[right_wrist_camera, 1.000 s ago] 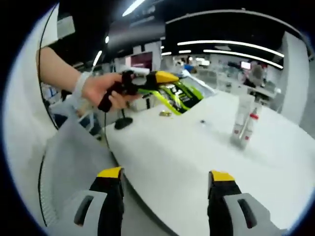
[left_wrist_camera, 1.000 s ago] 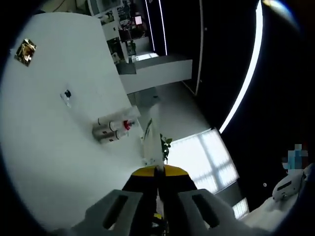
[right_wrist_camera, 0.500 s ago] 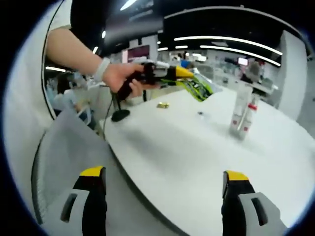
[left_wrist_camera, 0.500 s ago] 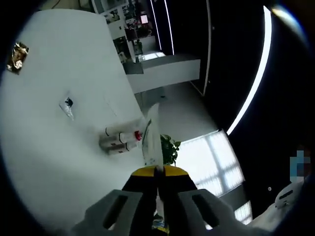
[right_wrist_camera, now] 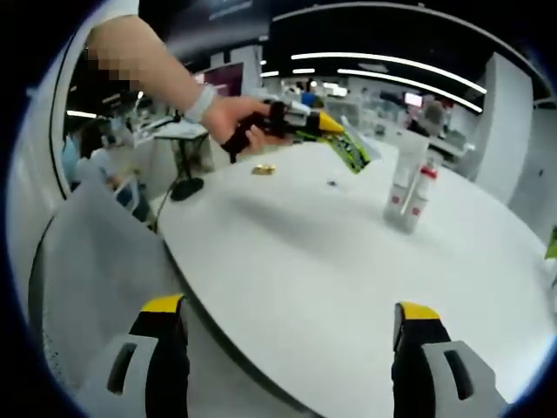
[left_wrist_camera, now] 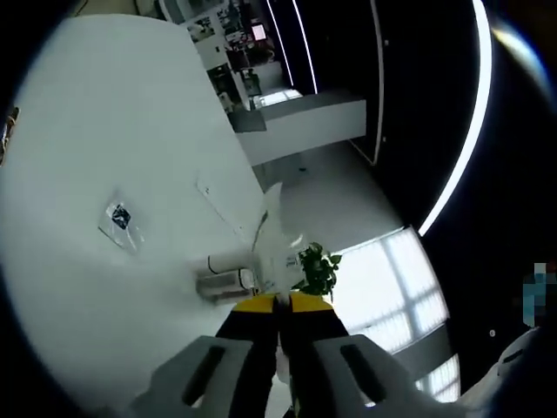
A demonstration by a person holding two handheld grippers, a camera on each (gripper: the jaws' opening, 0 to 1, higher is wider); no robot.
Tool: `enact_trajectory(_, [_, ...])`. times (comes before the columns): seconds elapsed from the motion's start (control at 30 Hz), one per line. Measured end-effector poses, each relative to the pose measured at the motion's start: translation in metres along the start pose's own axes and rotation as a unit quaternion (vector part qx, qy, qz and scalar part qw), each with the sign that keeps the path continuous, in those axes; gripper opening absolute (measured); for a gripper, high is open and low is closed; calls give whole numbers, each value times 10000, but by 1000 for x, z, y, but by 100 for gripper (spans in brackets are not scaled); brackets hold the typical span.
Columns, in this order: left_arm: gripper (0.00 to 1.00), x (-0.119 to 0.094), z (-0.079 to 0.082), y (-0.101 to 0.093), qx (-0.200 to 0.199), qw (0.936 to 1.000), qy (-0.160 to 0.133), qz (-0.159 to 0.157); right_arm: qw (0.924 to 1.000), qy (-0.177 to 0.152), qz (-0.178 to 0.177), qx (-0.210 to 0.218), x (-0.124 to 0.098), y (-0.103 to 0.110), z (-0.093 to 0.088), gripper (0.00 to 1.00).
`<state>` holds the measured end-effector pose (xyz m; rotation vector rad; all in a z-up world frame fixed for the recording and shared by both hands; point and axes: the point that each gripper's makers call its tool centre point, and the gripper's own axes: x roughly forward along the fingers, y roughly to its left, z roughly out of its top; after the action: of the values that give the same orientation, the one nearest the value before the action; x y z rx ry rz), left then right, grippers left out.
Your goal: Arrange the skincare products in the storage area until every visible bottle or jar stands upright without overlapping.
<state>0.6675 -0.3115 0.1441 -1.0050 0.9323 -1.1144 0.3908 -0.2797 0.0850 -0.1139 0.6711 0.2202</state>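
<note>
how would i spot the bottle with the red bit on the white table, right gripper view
Start at the round white table and look to its far right side, where two slim upright white containers stand close together. The bottle is the shorter right-hand one; unlike the plain taller tube beside it, it has a red collar near its top.

Two white tubes (right_wrist_camera: 402,178) stand upright, touching side by side on the white tabletop (right_wrist_camera: 331,261), the shorter one red-capped (right_wrist_camera: 420,193). In the left gripper view, a white tube (left_wrist_camera: 274,239) sits pinched in the closed gripper (left_wrist_camera: 278,305).
</note>
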Motion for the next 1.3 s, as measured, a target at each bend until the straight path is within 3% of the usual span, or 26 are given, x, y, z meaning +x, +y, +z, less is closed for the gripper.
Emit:
enact_trajectory(0.43, [0, 49, 1, 51, 115, 9982, 307, 507, 9996, 280, 29, -49, 3, -1, -12, 96])
enact_trajectory(0.77, [0, 60, -2, 91, 281, 9910, 354, 1257, 9993, 369, 72, -82, 3, 1, -15, 92])
enact_trajectory(0.87, [0, 60, 2, 97, 517, 9875, 355, 1446, 9991, 405, 85, -84, 3, 1, -16, 90])
enact_trajectory(0.93, [0, 57, 4, 107, 716, 9807, 429, 1769, 9990, 426, 96, -103, 3, 2, -18, 90])
enact_trajectory(1.0, [0, 57, 3, 112, 888, 9764, 541, 1892, 9989, 437, 112, -105, 3, 2, -18, 90])
enact_trajectory(1.03, [0, 55, 5, 117, 1029, 9709, 577, 2084, 9989, 443, 115, -110, 3, 2, -18, 89])
enact_trajectory(1.13, [0, 55, 4, 117, 1394, 9629, 732, 2191, 9988, 463, 134, -108, 3, 3, -19, 88])
enact_trajectory(1.3, [2, 62, 10, 123, 2115, 9413, 1084, 2396, 9985, 509, 148, -107, 4, 3, -20, 87])
